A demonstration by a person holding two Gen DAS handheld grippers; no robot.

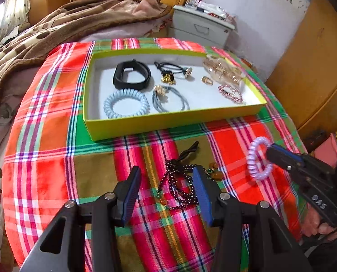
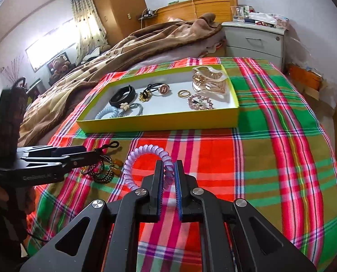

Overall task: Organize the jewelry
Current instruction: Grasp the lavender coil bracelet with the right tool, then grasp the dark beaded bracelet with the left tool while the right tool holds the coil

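Note:
A yellow-green box (image 1: pixel 168 124) (image 2: pixel 159 122) on the plaid cloth holds a black band (image 1: pixel 132 74), a blue spiral hair tie (image 1: pixel 125 104), hair ties with charms, rings and a clear hair claw (image 1: pixel 225 72). My right gripper (image 2: pixel 168 165) (image 1: pixel 270 151) is shut on a purple spiral hair tie (image 2: pixel 145 156) (image 1: pixel 258 158), held just above the cloth. My left gripper (image 1: pixel 167 174) is open, its fingers either side of a dark bead bracelet (image 1: pixel 179 188) (image 2: pixel 100 172) lying on the cloth in front of the box.
The table with the plaid cloth (image 1: pixel 55 158) stands against a bed with a brown blanket (image 1: pixel 55 29). A grey nightstand (image 1: pixel 200 27) with clutter stands behind. A wooden wardrobe (image 1: pixel 315 68) is at the right.

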